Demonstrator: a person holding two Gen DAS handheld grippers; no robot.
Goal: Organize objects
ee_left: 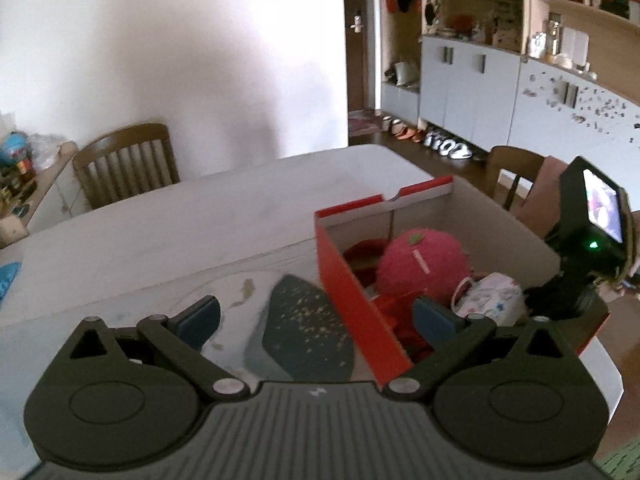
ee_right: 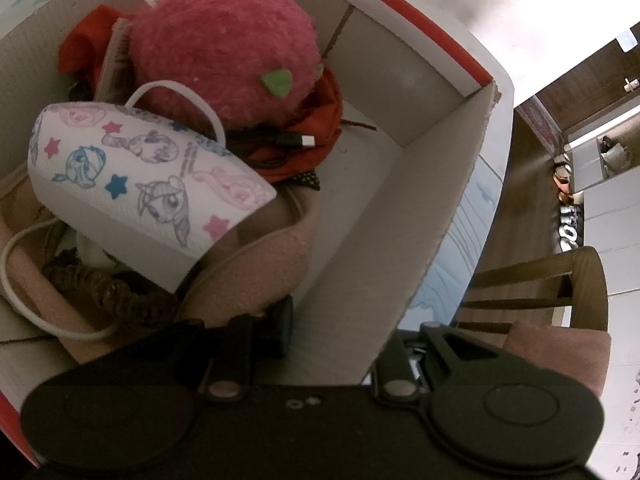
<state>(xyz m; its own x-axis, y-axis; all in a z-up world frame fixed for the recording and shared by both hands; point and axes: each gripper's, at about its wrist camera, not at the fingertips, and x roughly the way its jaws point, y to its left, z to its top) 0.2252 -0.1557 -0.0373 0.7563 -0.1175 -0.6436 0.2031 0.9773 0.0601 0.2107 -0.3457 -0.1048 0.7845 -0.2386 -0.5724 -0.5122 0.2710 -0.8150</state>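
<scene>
On a white table [ee_left: 180, 216], the box [ee_left: 352, 292] sits between the left gripper's [ee_left: 316, 316] spread jaws. The right gripper [ee_right: 344, 336] seemingly pinches its wall; a weak grip risks tipping the plush [ee_right: 228, 40] out.

A red box [ee_left: 352, 280] with pale grey-white inner walls holds a fuzzy pink plush ball [ee_right: 224, 36] dotted with a green felt leaf, a white face mask [ee_right: 132, 176] printed with pastel cartoon ponies and pink and blue stars, and crumpled red cloth [ee_right: 316, 136] on a white bench [ee_left: 180, 220].
</scene>
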